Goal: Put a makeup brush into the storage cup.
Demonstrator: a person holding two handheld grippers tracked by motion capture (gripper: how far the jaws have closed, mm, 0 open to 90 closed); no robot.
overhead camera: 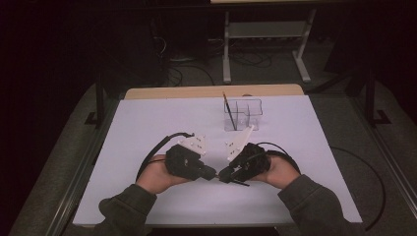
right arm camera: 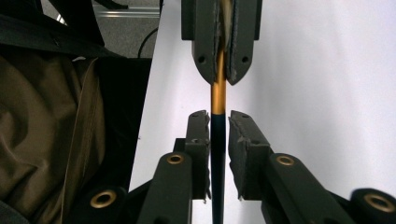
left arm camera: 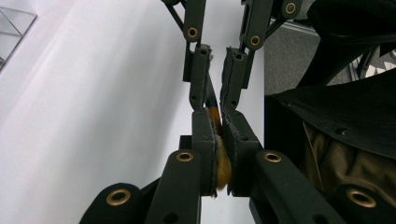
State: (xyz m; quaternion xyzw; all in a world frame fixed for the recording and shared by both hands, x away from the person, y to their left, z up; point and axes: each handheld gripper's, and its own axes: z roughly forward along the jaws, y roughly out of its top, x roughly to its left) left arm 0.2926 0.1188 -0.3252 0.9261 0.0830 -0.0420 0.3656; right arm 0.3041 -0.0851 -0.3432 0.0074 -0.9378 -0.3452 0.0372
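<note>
Orange-bristled paintbrush (right arm camera: 217, 93) hangs level just above the white surface (overhead camera: 147, 128), near its middle. Left hand-held gripper (left arm camera: 218, 154) clamps the bristles; right hand-held gripper (right arm camera: 217, 140) brackets the dark handle, pads slightly apart.

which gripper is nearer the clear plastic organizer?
Right. The right gripper sits just below the clear plastic organizer; the left gripper lies below it and further left.

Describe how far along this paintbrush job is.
Done: one brush stands in the clear organizer. In hand: the left gripper clamps a paintbrush at its bristle end, while the right gripper has its jaws loosely flanking the handle. Left: probably carrying it to the organizer.
</note>
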